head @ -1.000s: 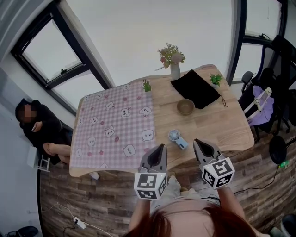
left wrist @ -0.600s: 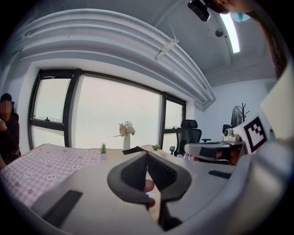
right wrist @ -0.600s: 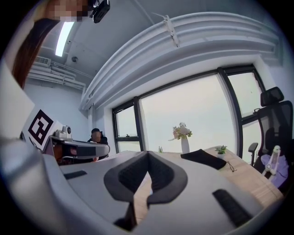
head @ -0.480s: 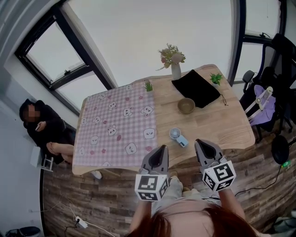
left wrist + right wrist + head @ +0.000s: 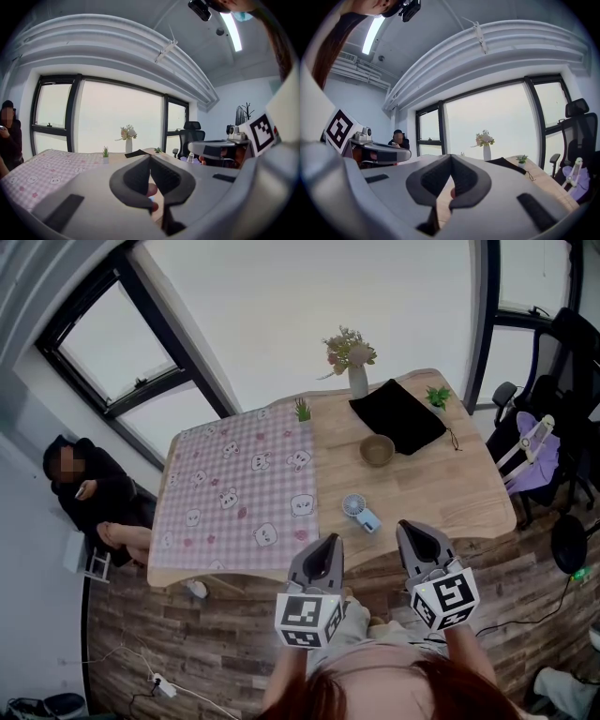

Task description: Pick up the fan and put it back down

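Note:
A small light-blue hand fan (image 5: 359, 512) with a round head lies on the bare wood of the table (image 5: 450, 493), near the front edge and just right of the pink checked cloth (image 5: 239, 493). Both grippers hover short of the table's front edge, not touching the fan. My left gripper (image 5: 325, 544) (image 5: 150, 159) is below and left of the fan, its jaws meeting at the tips with nothing held. My right gripper (image 5: 412, 532) (image 5: 451, 159) is below and right of the fan, also shut and empty.
At the table's far side stand a vase of flowers (image 5: 357, 381), a black pouch (image 5: 397, 418), a wooden bowl (image 5: 377, 452) and two small green plants (image 5: 302, 412) (image 5: 437, 398). A person (image 5: 84, 498) sits at the left by the window. Chairs (image 5: 539, 460) crowd the right.
Both grippers have crept slightly forward toward the table's front edge, still shut. The fan has not moved on the table.

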A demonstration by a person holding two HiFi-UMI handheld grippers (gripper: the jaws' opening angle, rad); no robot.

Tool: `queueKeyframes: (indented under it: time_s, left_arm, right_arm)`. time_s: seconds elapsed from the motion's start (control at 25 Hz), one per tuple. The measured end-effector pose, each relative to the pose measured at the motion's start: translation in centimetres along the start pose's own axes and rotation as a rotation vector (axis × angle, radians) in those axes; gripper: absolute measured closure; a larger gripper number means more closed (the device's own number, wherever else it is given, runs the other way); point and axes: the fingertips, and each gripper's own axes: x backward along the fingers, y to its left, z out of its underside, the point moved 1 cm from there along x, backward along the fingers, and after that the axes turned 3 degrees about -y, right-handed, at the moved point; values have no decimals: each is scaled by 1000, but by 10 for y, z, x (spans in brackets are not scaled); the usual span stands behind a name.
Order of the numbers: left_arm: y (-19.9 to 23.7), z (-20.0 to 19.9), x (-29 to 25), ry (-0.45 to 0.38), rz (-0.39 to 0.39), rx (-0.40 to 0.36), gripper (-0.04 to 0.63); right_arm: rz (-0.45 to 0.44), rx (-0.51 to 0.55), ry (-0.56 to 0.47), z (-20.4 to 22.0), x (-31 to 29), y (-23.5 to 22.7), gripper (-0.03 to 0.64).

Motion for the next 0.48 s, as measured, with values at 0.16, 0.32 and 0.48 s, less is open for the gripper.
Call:
queueKeyframes:
  time_s: [0.16, 0.32, 0.48]
  left_arm:
    - [-4, 0, 2, 0, 16, -13, 584]
    - [2, -4, 1, 3, 28, -19, 584]
    - [12, -10, -3, -8, 39, -22, 584]
  right_arm:
    - [0, 14, -24, -6, 4, 4, 617]
    - [17, 13, -30, -11, 0, 6, 618]
    - [25, 32, -36, -18, -10, 10, 618]
